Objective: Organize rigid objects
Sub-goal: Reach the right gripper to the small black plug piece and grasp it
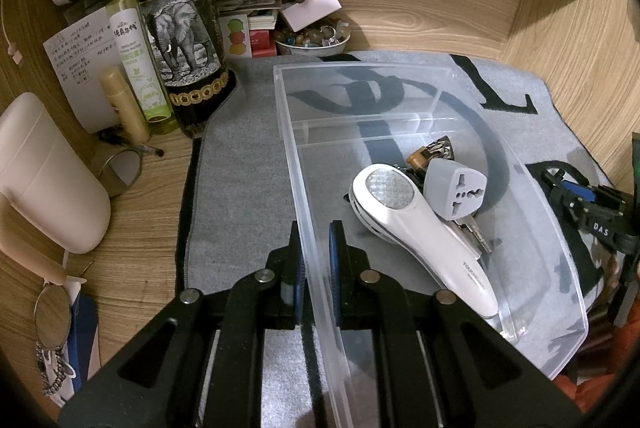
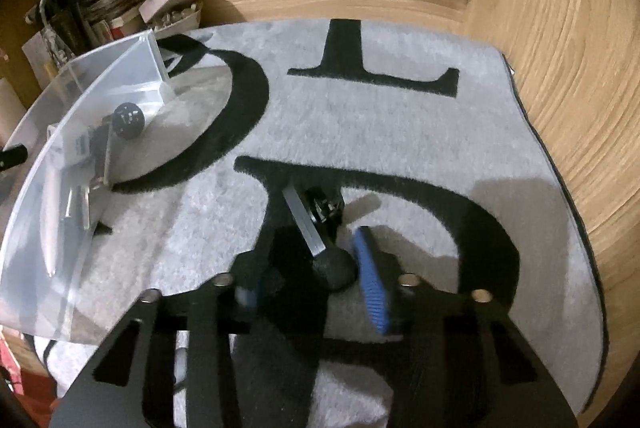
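Two grippers: left (image 1: 316,248) clenched on the bin (image 1: 400,68) wall; right (image 2: 320,268) grasping a tool (image 2: 304,220); "DAS" marking.

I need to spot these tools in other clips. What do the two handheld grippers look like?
Both are matte black, with slotted angular frames and round silver pins. The left gripper and right gripper carry ribbed blue pads on their fingers. One bears white "DAS" lettering.
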Demonstrator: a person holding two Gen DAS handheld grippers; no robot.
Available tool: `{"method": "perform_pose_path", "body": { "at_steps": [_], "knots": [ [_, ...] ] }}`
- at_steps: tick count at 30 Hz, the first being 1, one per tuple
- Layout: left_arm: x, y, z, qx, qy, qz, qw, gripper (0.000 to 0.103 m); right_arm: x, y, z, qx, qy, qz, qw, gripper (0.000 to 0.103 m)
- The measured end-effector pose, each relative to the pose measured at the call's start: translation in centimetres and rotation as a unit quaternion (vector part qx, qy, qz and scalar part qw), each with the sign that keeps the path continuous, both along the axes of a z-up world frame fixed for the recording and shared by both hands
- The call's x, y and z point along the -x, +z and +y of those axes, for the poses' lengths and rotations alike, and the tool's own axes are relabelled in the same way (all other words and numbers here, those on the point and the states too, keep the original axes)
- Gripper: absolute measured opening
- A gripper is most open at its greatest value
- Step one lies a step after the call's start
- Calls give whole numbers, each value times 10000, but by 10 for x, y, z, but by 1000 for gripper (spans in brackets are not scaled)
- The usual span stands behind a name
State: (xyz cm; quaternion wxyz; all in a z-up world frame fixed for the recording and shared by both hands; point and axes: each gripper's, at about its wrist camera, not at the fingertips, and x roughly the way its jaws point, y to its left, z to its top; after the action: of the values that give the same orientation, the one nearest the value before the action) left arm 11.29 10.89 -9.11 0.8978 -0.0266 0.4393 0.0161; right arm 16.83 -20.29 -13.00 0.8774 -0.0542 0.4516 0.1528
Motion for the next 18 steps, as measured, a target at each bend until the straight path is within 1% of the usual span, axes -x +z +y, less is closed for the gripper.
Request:
{"method": "perform_pose_path", "body": {
  "at_steps": [3,6,10,18],
  "knots": [
    [0,0,0,1,0,2,10000,9,-4,0,0,-50,-10,2,10000,16],
    [0,0,0,-2,2,0,10000,9,-1,4,3,-150,139,-32,9998,16],
    [0,0,0,7,5,-3,10000,9,4,13,10,-139,253,-204,9994,16],
    [1,-1,0,3,1,-5,10000,9,9,46,23,-346,424,-623,9966,16]
  ]
}}
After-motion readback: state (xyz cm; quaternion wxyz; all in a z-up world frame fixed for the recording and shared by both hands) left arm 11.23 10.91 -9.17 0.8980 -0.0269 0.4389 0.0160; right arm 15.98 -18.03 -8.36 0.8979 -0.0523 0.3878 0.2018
